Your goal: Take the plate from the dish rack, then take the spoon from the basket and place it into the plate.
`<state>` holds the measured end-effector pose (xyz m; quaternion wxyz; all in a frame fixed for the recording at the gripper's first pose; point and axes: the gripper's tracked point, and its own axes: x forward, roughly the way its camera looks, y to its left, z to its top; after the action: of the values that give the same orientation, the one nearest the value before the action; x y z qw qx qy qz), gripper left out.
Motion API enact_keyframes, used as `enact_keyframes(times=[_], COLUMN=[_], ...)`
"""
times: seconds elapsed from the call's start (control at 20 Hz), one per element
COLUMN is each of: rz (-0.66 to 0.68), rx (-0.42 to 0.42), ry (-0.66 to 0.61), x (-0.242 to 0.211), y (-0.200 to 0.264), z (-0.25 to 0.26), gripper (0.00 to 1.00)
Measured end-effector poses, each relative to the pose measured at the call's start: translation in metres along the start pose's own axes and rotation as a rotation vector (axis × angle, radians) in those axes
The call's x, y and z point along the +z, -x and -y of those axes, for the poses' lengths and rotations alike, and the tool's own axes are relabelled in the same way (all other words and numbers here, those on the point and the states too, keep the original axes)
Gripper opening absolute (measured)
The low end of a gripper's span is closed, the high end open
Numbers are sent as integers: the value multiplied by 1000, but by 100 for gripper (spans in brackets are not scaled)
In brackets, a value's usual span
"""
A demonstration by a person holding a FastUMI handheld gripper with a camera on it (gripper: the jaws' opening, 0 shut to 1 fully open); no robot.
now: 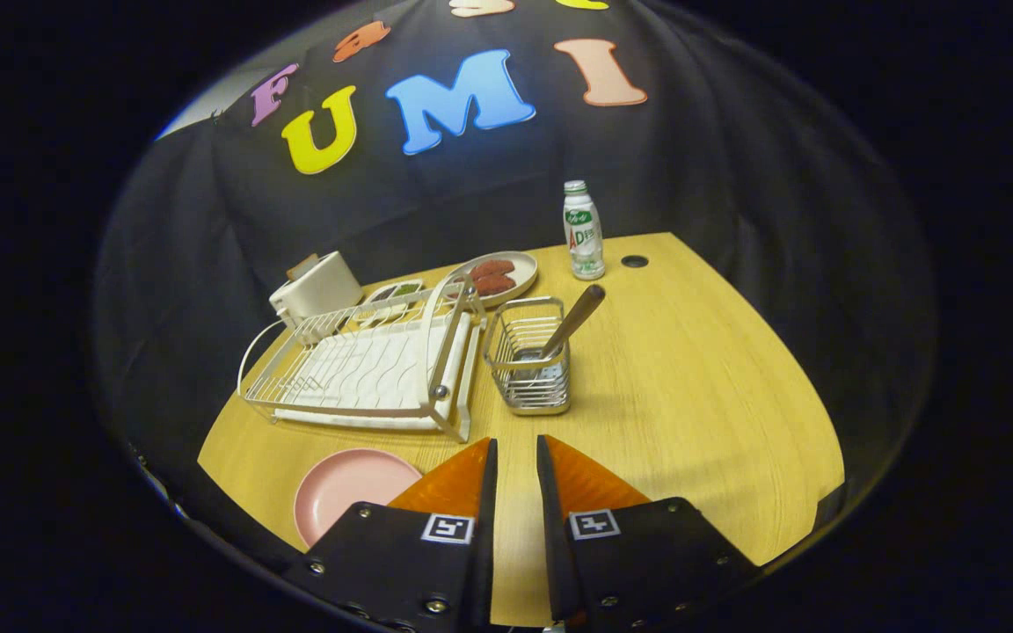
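Gripper (515,453): I saw the two fingers nearly together with a narrow gap, clenched on nothing, hovering above the wooden table (691,404).
Pink plate (344,492): it lay flat on the table just left of the fingers, in front of the dish rack, already out of it.
Dish rack (366,369): white wire rack on a tray, beyond the fingers to the left; I saw no dishes standing in it.
Basket (531,365): small wire basket just right of the rack, ahead of the fingers.
Spoon (570,327): it stood tilted in the basket, brown handle leaning up to the right.
Bottle (584,232): upright near the far edge; it had a green and white label, with writing too small for me to read.
Fingers' markers: each finger body carried a square black-and-white tag.
Far plate (520,274): behind the rack, holding what may have been reddish food pieces.
Toaster-like white box (317,288): at the rack's far left corner.
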<state>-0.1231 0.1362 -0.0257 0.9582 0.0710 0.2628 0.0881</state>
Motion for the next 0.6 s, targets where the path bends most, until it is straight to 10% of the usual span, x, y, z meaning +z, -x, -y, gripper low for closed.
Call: enact_keyframes(times=[0.6], rz=[271], rx=[-45], ry=[111], x=[72], y=[-42], z=[45], gripper=[25])
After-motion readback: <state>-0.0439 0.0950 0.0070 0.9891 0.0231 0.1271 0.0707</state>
